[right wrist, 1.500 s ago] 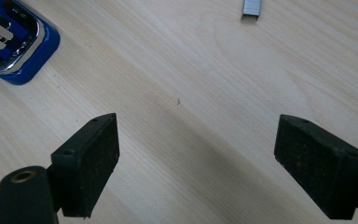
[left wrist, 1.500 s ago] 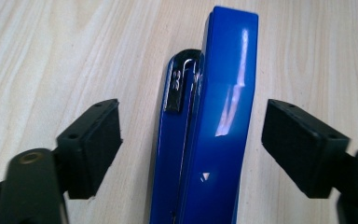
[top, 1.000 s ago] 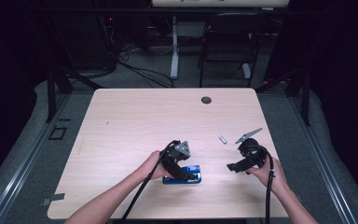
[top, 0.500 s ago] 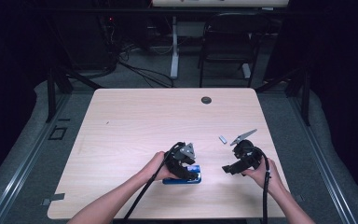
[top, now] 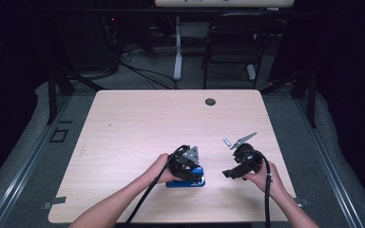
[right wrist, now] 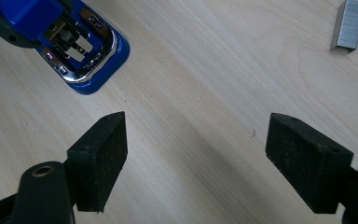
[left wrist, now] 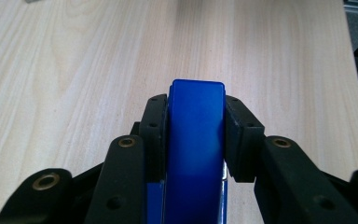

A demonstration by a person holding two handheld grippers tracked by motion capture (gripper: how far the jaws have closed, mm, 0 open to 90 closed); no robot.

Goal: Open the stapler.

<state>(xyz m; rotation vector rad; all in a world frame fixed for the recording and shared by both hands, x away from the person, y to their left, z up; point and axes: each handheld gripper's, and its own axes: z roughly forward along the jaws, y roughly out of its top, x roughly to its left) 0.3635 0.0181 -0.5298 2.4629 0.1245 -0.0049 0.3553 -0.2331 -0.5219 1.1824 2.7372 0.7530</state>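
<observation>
On table, left tongs (left wrist: 196,140) just closed, clamping stapler (left wrist: 196,140).

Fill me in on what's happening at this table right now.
A person works at a wooden table with a gripper in each hand. The left gripper has just been closing its jaws, and its pads now press both sides of a blue stapler lying near the front edge. The right gripper hangs open over bare wood beside it, holding nothing. A strip of staples lies loose on the table a little beyond the right gripper, untouched.
</observation>
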